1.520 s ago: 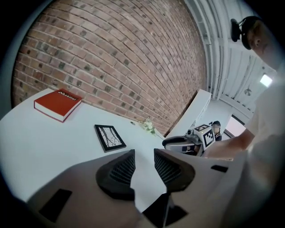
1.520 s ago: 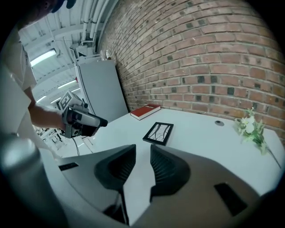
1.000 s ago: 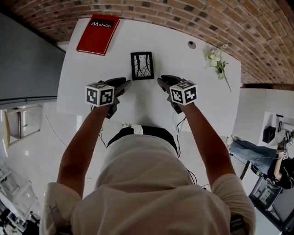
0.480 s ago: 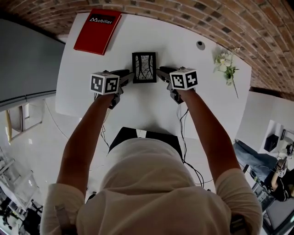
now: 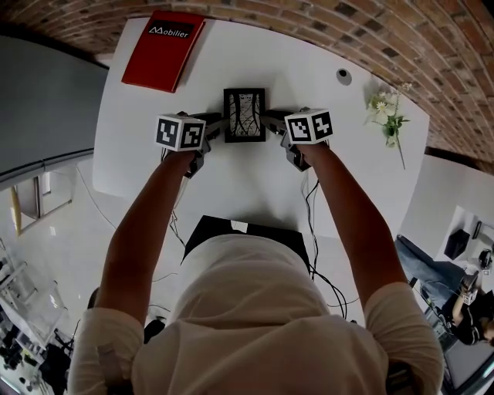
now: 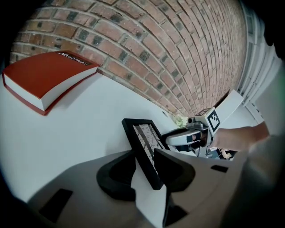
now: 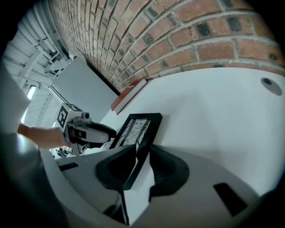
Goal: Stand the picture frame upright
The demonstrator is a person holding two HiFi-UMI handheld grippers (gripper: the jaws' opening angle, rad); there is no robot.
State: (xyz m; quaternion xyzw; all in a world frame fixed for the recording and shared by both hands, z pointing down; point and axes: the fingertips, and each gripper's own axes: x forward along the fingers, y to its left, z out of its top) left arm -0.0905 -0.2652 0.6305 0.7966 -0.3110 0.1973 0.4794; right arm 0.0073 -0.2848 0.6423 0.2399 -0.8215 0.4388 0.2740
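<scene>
A small black picture frame (image 5: 244, 115) with a branch print lies face up on the white table (image 5: 324, 162) in the head view. My left gripper (image 5: 218, 123) holds the frame's left edge and my right gripper (image 5: 270, 120) its right edge. In the left gripper view the picture frame (image 6: 143, 140) runs between the jaws of the left gripper (image 6: 146, 171), which are shut on its edge. In the right gripper view the picture frame (image 7: 139, 127) sits likewise in the right gripper (image 7: 141, 164), shut on its rim.
A red book (image 5: 164, 40) lies at the table's far left corner. A sprig of white flowers (image 5: 390, 116) lies at the far right, and a round cable hole (image 5: 343, 75) sits behind the frame. A brick wall (image 5: 347, 23) runs along the table's far side.
Both grippers moved forward and inward from either side of the frame and now clasp its left and right edges. The frame itself has stayed in place.
</scene>
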